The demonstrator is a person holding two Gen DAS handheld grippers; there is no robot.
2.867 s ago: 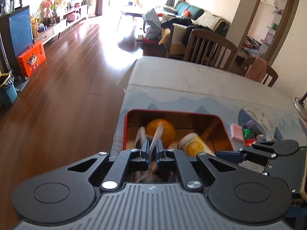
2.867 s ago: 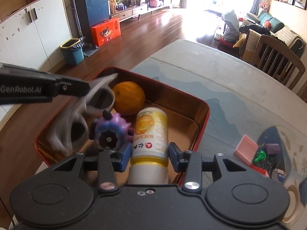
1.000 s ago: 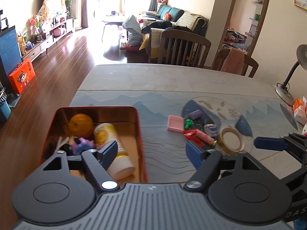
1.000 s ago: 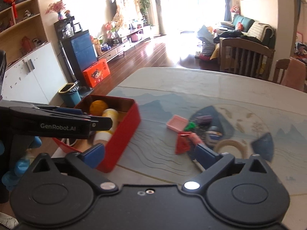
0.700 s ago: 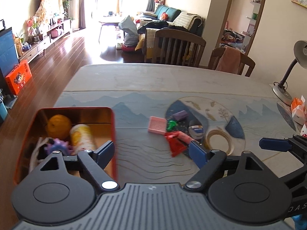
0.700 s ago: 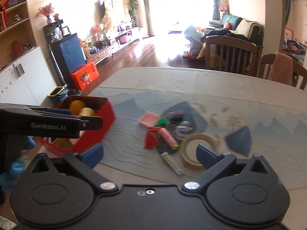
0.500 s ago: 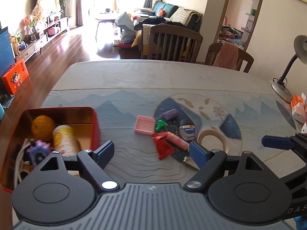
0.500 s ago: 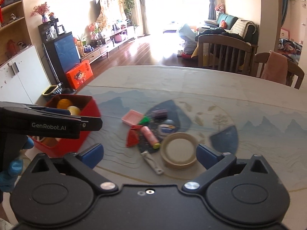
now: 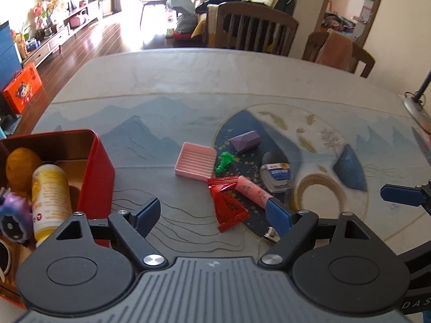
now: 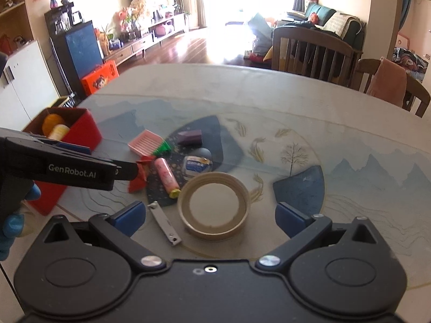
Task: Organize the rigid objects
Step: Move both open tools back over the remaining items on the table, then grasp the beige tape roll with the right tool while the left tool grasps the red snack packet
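Left wrist view: we see the left gripper (image 9: 212, 212) with jaws wide, nothing between them, hovering over the grey table with mountain print (image 9: 167, 86). At the table's left edge sits the red metal tin (image 9: 98, 175), holding an orange fruit (image 9: 20, 167), a yellow-labelled white bottle (image 9: 49, 193) and a purple round toy (image 9: 13, 215). Mid-table cluster – pink ribbed plastic tray (image 9: 195, 164), green plastic piece (image 9: 225, 161), purple faceted block (image 9: 245, 141), red foil packet (image 9: 229, 204) touching a pink tube (image 9: 252, 189), and a small grey-blue labelled container (image 9: 277, 173).

Right wrist view: right gripper (image 10: 210, 216) also spread wide and empty, just above a beige roll of tape (image 10: 214, 204). A silver nail clipper (image 10: 164, 223) lies beside the tape, near the left fingertip – not touching. The cluster sits beyond; the tin stays far left.
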